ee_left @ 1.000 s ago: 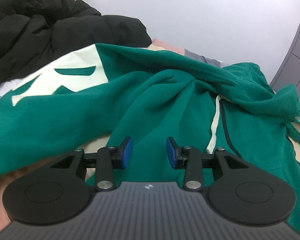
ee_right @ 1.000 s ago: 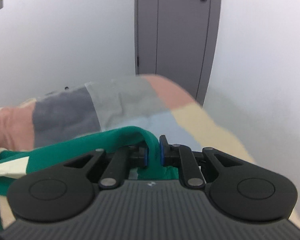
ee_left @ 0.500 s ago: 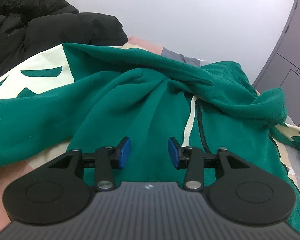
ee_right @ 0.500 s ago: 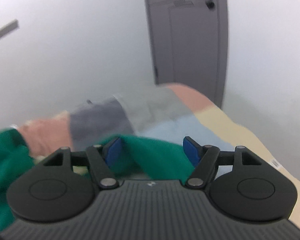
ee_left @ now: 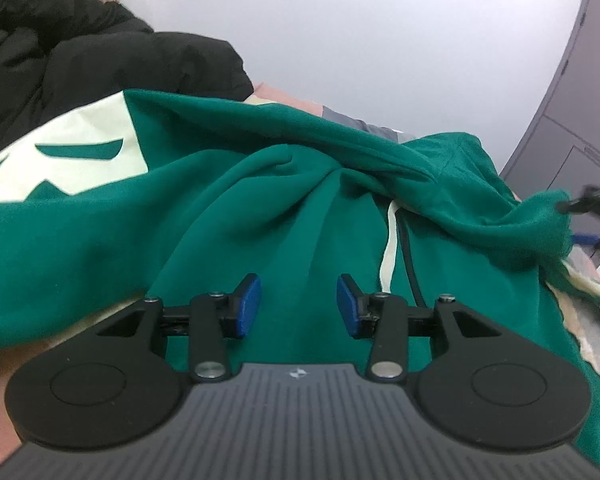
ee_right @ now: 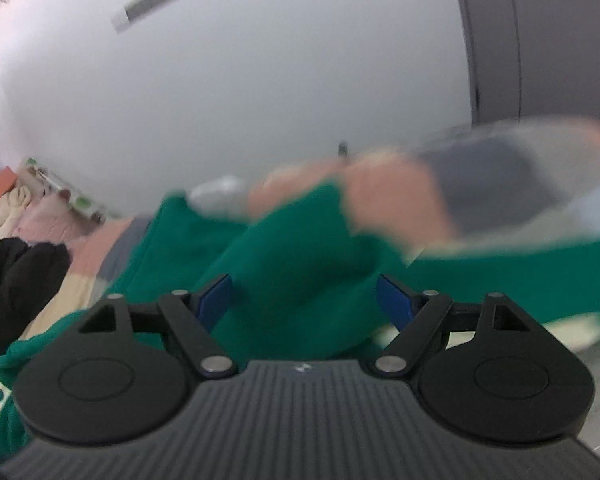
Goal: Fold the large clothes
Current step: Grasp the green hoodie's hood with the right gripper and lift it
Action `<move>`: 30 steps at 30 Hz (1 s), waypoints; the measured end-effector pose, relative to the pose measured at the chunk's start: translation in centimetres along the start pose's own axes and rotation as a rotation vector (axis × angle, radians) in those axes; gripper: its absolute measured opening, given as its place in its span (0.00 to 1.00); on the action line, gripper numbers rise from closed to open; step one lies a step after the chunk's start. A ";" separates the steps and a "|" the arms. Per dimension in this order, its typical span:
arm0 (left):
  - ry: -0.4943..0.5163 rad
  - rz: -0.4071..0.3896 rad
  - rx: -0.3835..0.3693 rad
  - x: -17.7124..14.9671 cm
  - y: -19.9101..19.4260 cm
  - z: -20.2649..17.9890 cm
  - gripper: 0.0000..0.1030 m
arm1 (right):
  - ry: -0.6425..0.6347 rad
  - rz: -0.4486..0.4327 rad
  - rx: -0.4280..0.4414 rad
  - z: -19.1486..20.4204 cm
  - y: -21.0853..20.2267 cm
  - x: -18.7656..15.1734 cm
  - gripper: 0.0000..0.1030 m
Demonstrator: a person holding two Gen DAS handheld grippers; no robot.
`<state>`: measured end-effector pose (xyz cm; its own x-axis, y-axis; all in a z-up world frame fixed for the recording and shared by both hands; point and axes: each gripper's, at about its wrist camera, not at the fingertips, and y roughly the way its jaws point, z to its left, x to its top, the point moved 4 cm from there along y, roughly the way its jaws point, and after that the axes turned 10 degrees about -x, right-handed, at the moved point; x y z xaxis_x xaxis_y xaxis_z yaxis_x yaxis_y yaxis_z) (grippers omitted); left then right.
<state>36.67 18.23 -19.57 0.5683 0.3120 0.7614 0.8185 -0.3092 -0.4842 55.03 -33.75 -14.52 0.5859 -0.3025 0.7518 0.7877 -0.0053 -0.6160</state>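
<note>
Biggest thing in view is the bed, covered by a patchwork bedspread [ee_right: 480, 196] in pink, grey, cream and pale blue blocks, pretty smeared by motion blur in the right wrist view. A white wall [ee_left: 380, 32] is seen behind it, with a grey door [ee_left: 580, 92] off to the right side.

Spread over the bedspread is the green hoodie [ee_left: 260, 208], rumpled and bunched, not folded flat at all. A big cream letter print [ee_left: 60, 160] is shown on the panel at the left, and the fabric is gathered into a ridge running across the middle. A cream drawstring [ee_left: 389, 256] and a dark cord are draped down its front side by side. A black puffer jacket [ee_left: 80, 52] is piled behind the hoodie at the upper left, touching its far edge.

The left gripper [ee_left: 298, 306] is held low over the hoodie's front, jaws partly spread, blue pads apart with nothing pinched between them; green cloth is just seen beyond the gap.

The right gripper [ee_right: 306, 300] has just been opened up, jaws now spread wide. A fold of green fabric is seen between and beyond the pads, but it isn't being pressed by them. This gripper is also caught at the far right edge of the left wrist view, blurred, just beside the hoodie's bunched end.
</note>
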 end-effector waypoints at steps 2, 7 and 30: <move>-0.001 -0.006 -0.008 0.0 0.0 0.2 0.47 | 0.023 0.037 0.011 1.4 2.4 -0.9 0.80; -0.011 -0.029 -0.012 0.3 -0.2 0.4 0.47 | -0.051 0.000 -0.064 5.6 3.5 0.1 0.37; -0.174 -0.159 -0.114 1.6 1.2 5.5 0.47 | -0.467 -0.455 0.056 44.9 7.7 14.8 0.17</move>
<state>39.07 23.27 -21.28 0.4470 0.5118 0.7336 0.8897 -0.3395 -0.3052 78.33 4.54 2.46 0.2027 0.1643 0.9654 0.9779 0.0185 -0.2084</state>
